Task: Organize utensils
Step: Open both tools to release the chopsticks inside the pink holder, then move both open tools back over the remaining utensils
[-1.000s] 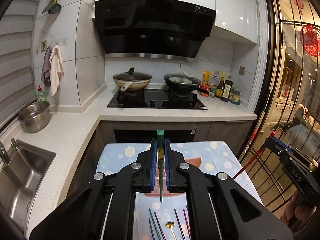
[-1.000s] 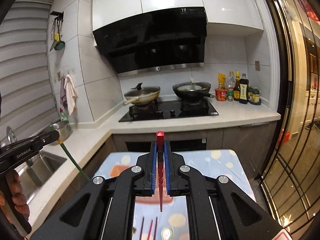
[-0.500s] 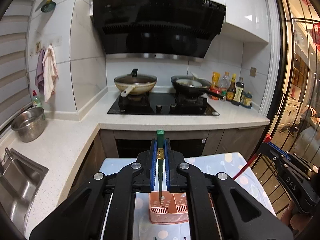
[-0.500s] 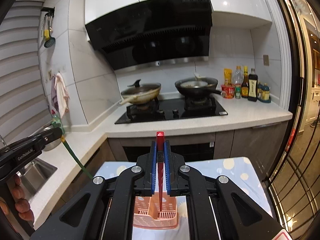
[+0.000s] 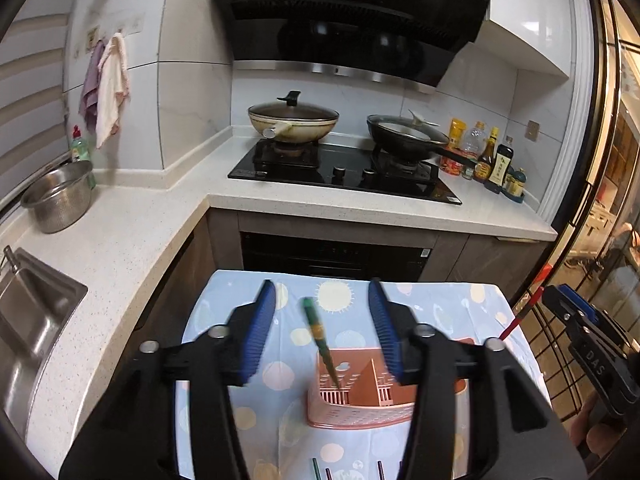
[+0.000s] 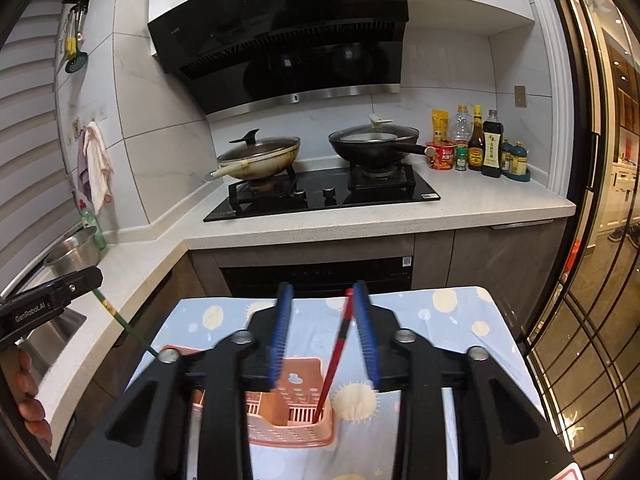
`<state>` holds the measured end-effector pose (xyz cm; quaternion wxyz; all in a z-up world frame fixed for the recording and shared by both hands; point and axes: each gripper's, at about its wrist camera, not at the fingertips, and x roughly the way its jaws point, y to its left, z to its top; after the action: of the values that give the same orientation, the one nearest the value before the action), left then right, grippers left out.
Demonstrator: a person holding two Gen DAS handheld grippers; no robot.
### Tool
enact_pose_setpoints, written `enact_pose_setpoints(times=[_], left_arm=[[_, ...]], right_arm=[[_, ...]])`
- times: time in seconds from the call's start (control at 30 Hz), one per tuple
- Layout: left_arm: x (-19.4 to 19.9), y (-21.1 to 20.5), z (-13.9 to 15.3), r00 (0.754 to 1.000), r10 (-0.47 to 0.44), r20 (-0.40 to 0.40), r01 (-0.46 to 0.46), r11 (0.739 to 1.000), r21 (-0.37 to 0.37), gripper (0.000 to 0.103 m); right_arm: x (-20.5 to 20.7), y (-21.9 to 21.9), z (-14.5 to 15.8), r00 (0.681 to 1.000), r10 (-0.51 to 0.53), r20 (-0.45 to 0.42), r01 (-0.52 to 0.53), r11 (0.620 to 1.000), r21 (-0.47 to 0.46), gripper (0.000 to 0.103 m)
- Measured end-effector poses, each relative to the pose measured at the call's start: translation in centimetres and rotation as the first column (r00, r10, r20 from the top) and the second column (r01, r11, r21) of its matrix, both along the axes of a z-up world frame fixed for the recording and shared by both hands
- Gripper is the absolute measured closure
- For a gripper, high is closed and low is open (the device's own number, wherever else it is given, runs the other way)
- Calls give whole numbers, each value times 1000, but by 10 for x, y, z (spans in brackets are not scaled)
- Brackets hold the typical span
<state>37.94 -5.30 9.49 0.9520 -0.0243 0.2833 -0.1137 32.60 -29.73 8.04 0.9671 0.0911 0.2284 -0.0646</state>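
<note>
Covering the table (image 5: 224,360), a pale blue spotted cloth carries a pink slotted plastic utensil basket (image 5: 360,408) toward its near edge. Each gripper's jaws have just been opening. The left gripper (image 5: 322,330) stands spread around a green chopstick (image 5: 320,344), tip in the basket. The right gripper (image 6: 324,340), angled downward, is parted around a red chopstick (image 6: 334,354), likewise dropped in. More chopsticks (image 5: 348,470) at the near edge remain, apparently.

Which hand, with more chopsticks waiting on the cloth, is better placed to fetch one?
Left, likely: left gripper just opened clear of the green chopstick; loose chopsticks lie right below it.
</note>
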Motion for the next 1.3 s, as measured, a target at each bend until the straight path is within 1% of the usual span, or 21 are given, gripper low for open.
enact_pose_setpoints(times=[0.2,0.33,0.43,0.57,0.67,0.83,0.9,1.0,1.13,1.3], left_arm=[[-18,5,1,1000,13,7,-13,999,39,54],[-36,10,5,1000,7,14,-8,999,45,51],[-55,12,7,1000,-3,20,2,998,61,51],[-90,15,5,1000,-15,23,13,996,84,51],[-121,22,-4,1000,-23,7,23,996,86,46],[-169,34,-34,998,-24,-50,29,995,101,45],[-188,40,-50,996,-17,-84,26,994,107,45],[-213,48,-74,989,-19,-146,33,995,94,45],[-243,56,-109,977,-6,-215,30,993,110,45],[-269,58,-149,953,-1,-302,43,990,132,45]], right_arm=[[-23,-1,6,1000,-3,16,3,1000,2,67],[-45,2,11,1000,2,27,-2,1000,6,66],[-66,7,12,999,13,29,-14,1000,12,63],[-101,15,11,999,23,31,-23,1000,16,61],[-136,25,3,999,36,20,-36,999,0,58],[-196,44,-25,999,35,-35,-37,998,-46,56],[-219,48,-42,996,42,-80,-44,999,-27,56],[-249,50,-65,990,43,-137,-40,999,24,56],[-282,49,-92,979,33,-199,-16,996,82,56],[-310,55,-125,961,21,-276,3,996,84,56]])
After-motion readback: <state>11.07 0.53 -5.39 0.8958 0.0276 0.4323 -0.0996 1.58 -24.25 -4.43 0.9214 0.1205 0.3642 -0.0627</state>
